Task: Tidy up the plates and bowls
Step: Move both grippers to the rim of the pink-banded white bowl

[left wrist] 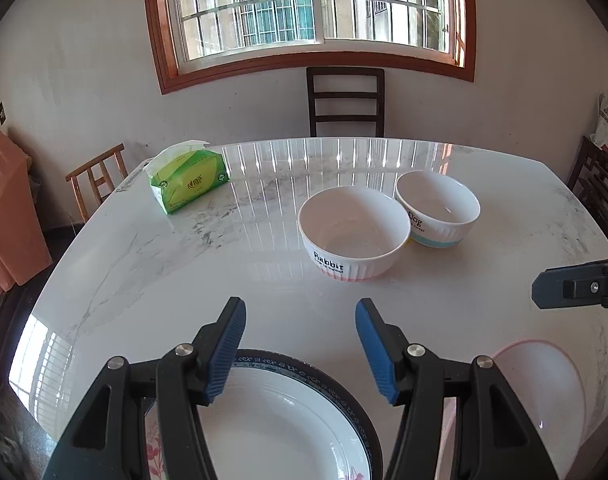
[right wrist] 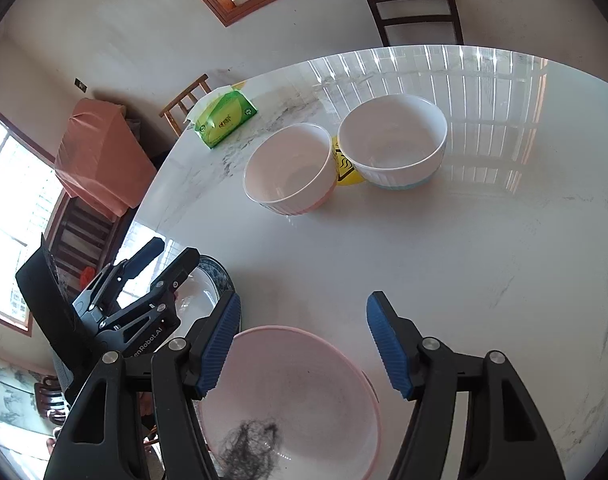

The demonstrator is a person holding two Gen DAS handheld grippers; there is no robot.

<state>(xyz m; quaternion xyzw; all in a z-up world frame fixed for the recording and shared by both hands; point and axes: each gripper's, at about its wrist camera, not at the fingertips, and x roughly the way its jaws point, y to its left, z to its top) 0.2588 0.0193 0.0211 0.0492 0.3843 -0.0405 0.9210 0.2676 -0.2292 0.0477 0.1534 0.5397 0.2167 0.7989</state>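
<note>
A white plate with a dark blue patterned rim [left wrist: 280, 420] lies at the table's near edge, on a floral plate [left wrist: 154, 446]. My left gripper [left wrist: 300, 316] is open and empty just above its far rim. A pink plate [right wrist: 296, 396] with a dark smudge lies under my open, empty right gripper [right wrist: 304, 312]; it also shows in the left wrist view [left wrist: 543, 384]. Two white bowls stand mid-table, side by side: "Rabbit" with a pink base [left wrist: 353, 232] and "Dog" with a blue base [left wrist: 437, 206]. They also show in the right wrist view, the pink-based bowl [right wrist: 288, 168] and the blue-based one [right wrist: 391, 142].
A green tissue pack [left wrist: 190, 178] lies at the far left of the marble table [left wrist: 164, 264]. A dark chair [left wrist: 345, 100] stands behind the table and a wooden chair [left wrist: 98, 176] at its left. My left gripper [right wrist: 152, 264] shows in the right wrist view.
</note>
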